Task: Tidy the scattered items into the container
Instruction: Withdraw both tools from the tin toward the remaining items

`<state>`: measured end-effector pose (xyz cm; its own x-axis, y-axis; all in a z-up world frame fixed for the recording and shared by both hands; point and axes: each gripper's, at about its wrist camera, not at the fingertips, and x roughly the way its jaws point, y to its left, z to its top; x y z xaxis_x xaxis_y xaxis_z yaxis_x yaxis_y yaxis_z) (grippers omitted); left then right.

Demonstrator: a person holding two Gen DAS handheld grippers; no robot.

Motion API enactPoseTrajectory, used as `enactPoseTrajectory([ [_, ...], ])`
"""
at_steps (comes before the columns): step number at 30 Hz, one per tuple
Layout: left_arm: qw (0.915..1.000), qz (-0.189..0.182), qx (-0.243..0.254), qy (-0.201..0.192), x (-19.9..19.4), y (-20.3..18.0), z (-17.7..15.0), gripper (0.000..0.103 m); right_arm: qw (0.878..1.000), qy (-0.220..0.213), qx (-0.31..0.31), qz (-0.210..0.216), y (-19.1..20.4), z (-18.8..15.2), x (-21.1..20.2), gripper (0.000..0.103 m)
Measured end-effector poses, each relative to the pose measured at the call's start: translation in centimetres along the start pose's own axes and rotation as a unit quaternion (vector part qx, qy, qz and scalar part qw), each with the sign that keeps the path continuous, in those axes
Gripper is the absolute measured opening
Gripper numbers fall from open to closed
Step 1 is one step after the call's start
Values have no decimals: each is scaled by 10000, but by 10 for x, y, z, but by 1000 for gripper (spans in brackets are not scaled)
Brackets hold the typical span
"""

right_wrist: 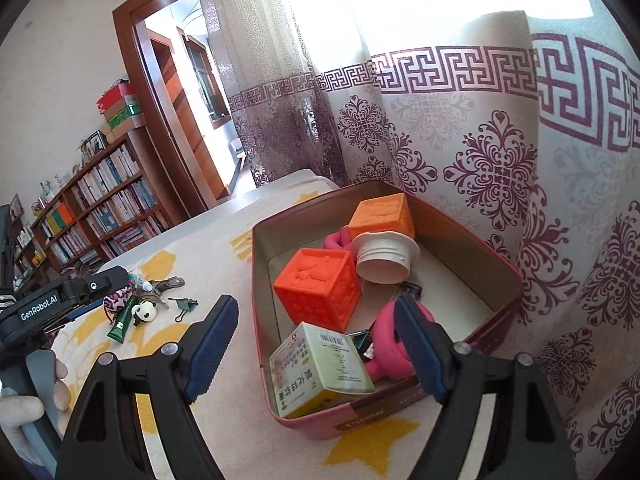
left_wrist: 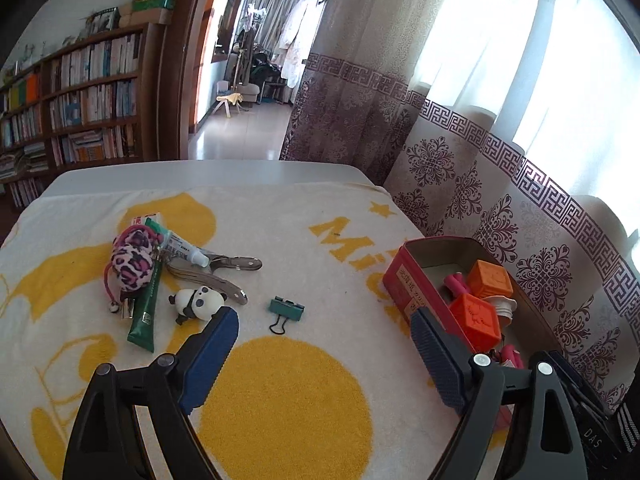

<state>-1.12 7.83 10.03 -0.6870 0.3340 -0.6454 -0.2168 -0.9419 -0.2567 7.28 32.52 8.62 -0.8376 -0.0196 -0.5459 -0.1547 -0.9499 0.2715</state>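
Note:
A red tin box (left_wrist: 400, 280) (right_wrist: 260, 264) sits at the right of the towel, holding two orange cubes (right_wrist: 316, 286), a white cap (right_wrist: 384, 256), pink items and a medicine carton (right_wrist: 320, 364). Scattered at left lie a green binder clip (left_wrist: 286, 309), a panda toy (left_wrist: 196, 302), a green tube (left_wrist: 146, 308), a leopard-print pompom (left_wrist: 132, 258), a white tube and a metal tool (left_wrist: 224, 276). My left gripper (left_wrist: 324, 360) is open and empty, hovering near the clip. My right gripper (right_wrist: 316, 356) is open over the box, above the carton.
A white and yellow towel (left_wrist: 288, 392) covers the table. Patterned curtains (left_wrist: 500, 208) hang close behind the box on the right. A bookshelf (left_wrist: 80, 96) and a doorway stand beyond the table's far edge.

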Motion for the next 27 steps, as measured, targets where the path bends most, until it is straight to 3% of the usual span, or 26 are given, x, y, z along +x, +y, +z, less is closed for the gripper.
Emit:
enactPoseTrajectory([
  [5,9978,324,-457,-367,-21,53,-14,90,9991,-9,-220,354,45,-19,-1,83],
  [7,9949,508,-618,-614,-28,72,-21,90,9986,16,-242,470,61,-28,4,83],
  [9,9906,776,-937,-624,-29,91,-26,90,9985,-6,-254,484,75,-36,9,83],
  [12,9884,534,-1266,-647,-33,111,-26,90,9995,-51,-227,217,87,-47,19,83],
  [14,9870,667,-1299,-670,-36,115,-25,90,9999,-26,-55,108,87,-49,22,83],
  [18,9833,528,-1555,-789,-41,125,-24,90,9991,-338,128,-229,83,-47,15,83],
  [27,9714,909,-2093,-658,-31,153,-32,90,9972,-376,79,-648,87,-46,18,83],
])
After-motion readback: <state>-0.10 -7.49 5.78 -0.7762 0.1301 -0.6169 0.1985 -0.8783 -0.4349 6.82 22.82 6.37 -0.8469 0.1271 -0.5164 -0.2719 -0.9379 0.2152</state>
